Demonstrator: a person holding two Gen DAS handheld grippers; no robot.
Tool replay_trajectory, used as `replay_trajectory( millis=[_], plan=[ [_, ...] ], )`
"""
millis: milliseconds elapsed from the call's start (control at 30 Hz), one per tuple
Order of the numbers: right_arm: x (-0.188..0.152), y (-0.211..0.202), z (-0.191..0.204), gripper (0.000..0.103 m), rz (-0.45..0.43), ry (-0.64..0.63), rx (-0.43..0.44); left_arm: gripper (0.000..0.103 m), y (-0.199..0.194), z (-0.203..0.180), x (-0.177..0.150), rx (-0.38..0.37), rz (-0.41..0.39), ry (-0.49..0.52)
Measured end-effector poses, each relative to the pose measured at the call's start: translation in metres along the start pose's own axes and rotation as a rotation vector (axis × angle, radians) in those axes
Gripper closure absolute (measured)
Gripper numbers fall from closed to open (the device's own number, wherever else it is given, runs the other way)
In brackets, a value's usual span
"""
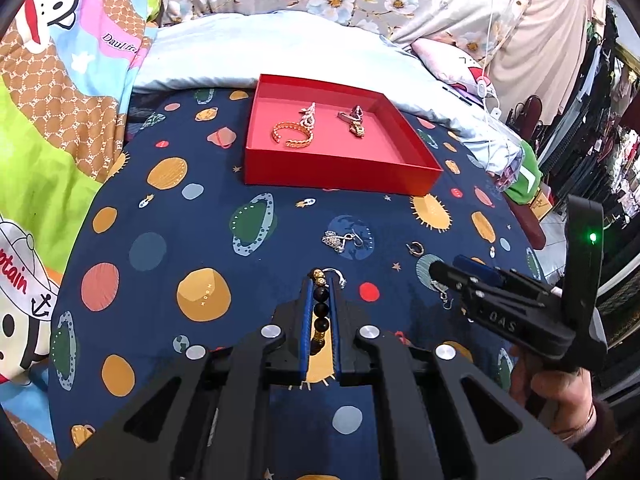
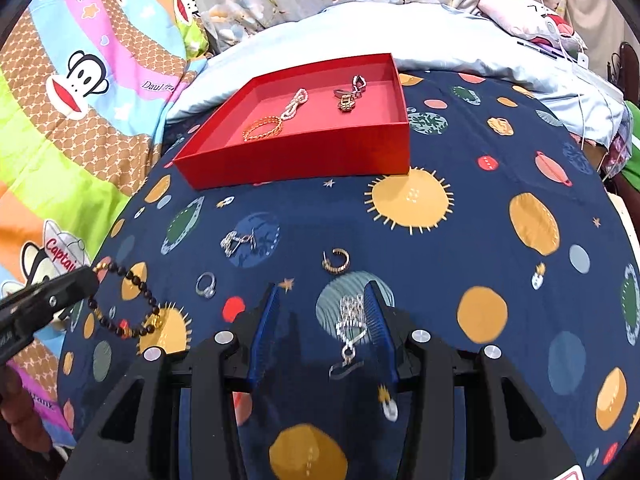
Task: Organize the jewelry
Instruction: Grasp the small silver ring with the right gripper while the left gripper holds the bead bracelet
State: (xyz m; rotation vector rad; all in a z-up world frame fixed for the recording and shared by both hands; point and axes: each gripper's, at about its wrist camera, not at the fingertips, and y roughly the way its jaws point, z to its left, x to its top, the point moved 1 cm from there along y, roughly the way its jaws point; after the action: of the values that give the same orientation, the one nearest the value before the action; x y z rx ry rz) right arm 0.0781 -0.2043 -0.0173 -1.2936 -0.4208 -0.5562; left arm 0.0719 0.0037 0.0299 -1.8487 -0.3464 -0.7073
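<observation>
Dark-beaded bracelet (image 1: 321, 312) with gold beads was pinched in the left tool (image 1: 320, 280); right tool (image 2: 320, 292) spread over a silver earring (image 2: 350, 320), on planet-print bedsheet (image 2: 480, 200), lower frame.

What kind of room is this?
Most likely a bedroom: the red tray sits on a planet-print bedsheet, with a pale blue pillow behind and hanging clothes at the side.

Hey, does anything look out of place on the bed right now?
Yes: a ring, a gold hoop earring and a silver earring lie loose on the planet-print sheet, outside the red tray.
</observation>
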Motion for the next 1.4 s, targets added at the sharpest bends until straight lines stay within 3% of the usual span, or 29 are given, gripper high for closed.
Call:
replay_trajectory(
  millis=[167,433,667,767,933,1067,1133,1400],
  plan=[
    [0.003,0.005,0.013,0.060,0.006,-0.014,0.035,0.096,0.006,0.005,0.002,0.009,0.011,-0.013],
    [-0.007,0.027,0.068,0.060,0.062,-0.123,0.130,0.096,0.007,0.015,0.007,0.030,0.008,-0.028],
    [-0.005,0.044,0.096,0.060,0.082,-0.177,0.141,0.096,0.003,0.026,0.007,0.040,0.008,-0.044],
    [-0.006,0.050,0.101,0.064,0.089,-0.194,0.120,0.096,0.003,0.032,0.006,0.043,0.009,-0.054],
    [-0.008,0.054,0.105,0.084,0.081,-0.242,0.047,0.096,0.004,0.040,0.006,0.042,0.012,-0.070],
    [-0.007,0.054,0.102,0.088,0.083,-0.242,0.037,0.096,0.005,0.041,0.006,0.035,0.015,-0.073],
    [-0.007,0.050,0.099,0.095,0.077,-0.231,0.035,0.096,0.005,0.039,0.006,0.032,0.014,-0.070],
    [-0.007,0.042,0.085,0.095,0.082,-0.191,0.045,0.096,0.006,0.032,0.007,0.022,0.015,-0.059]
  ],
)
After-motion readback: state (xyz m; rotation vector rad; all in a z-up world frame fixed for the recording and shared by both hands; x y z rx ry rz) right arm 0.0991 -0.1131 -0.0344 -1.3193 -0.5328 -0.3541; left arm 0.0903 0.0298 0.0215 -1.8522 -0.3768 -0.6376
